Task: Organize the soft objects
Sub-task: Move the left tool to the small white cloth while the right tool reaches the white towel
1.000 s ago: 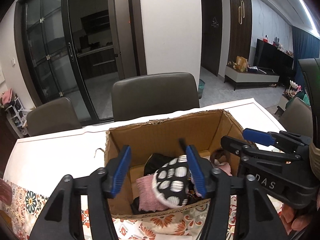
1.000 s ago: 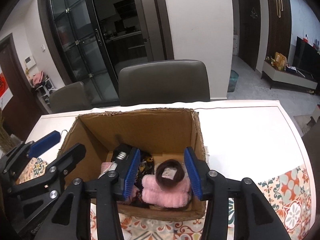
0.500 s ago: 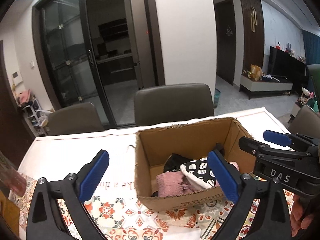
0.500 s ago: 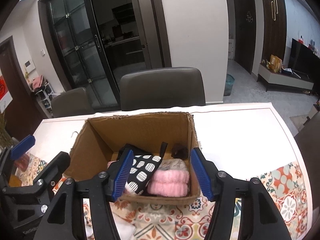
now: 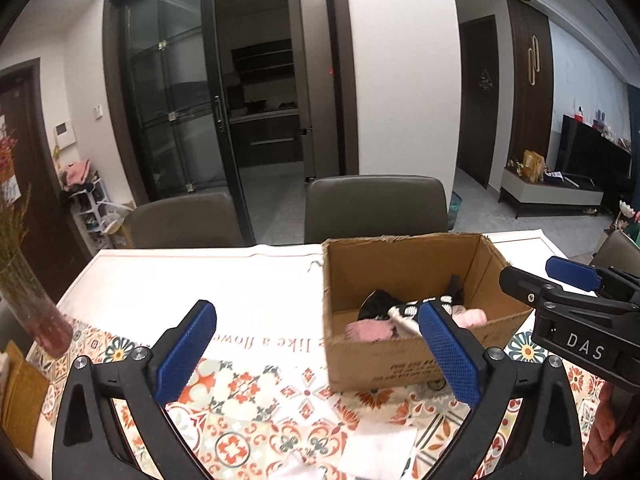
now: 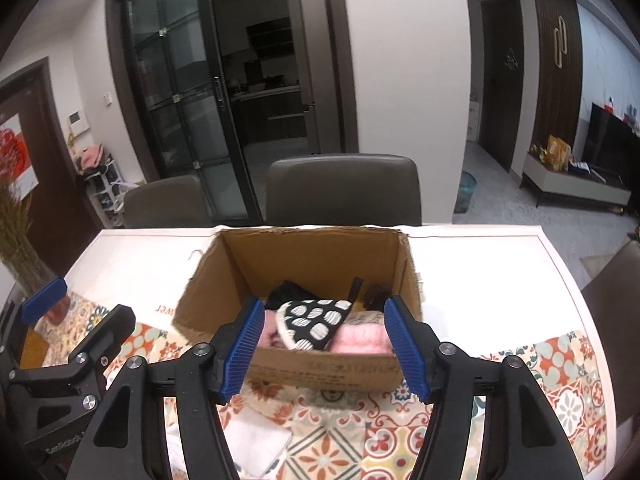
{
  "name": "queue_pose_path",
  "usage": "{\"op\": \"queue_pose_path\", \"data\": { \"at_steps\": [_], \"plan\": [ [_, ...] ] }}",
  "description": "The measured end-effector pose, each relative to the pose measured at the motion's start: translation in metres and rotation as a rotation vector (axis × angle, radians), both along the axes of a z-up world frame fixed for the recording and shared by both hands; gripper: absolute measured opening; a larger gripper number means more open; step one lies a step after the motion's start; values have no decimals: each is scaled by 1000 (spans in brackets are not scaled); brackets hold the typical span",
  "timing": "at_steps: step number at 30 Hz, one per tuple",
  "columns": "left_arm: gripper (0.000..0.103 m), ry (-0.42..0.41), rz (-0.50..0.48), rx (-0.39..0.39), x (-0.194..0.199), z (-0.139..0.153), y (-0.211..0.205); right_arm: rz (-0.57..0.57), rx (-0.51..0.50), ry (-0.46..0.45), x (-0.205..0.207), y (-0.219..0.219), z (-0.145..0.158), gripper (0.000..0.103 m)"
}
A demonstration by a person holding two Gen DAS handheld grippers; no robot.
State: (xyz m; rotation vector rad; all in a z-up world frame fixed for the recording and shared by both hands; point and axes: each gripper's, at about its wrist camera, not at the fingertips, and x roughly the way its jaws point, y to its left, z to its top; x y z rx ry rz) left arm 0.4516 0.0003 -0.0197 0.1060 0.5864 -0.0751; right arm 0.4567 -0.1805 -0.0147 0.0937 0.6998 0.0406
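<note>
An open cardboard box [image 5: 400, 360] [image 6: 320, 368] stands on the patterned tablecloth. Inside it lie a black-and-white spotted soft piece [image 6: 312, 320] [image 5: 408, 312], a pink fluffy roll [image 6: 360, 338] [image 5: 368, 330] and a black cloth [image 6: 288, 292]. My left gripper [image 5: 316, 312] hovers to the left of the box and nearer than it, jaws wide open, nothing between them. My right gripper [image 6: 324, 306] is in front of the box's near wall, open and empty. Each gripper shows in the other's view: the right gripper [image 5: 528, 272], the left gripper [image 6: 92, 300].
A folded white cloth [image 5: 376, 448] [image 6: 256, 440] lies on the tablecloth in front of the box. A glass vase with dried stems [image 5: 36, 312] stands at the table's left edge, with a yellow pad [image 5: 20, 396] beside it. Two grey chairs [image 5: 376, 208] stand behind the table.
Both grippers have drawn back and up out of the box. The left jaws spread wide off the spotted piece, the right jaws opened off the pink roll; both items now lie in the box.
</note>
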Motion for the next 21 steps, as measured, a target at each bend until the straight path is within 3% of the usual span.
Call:
{"op": "queue_pose_path", "data": {
  "at_steps": [21],
  "plan": [
    [103,-34,80,54,-81,-5,49,128,21,-5,-55,53,-12,63]
  ]
}}
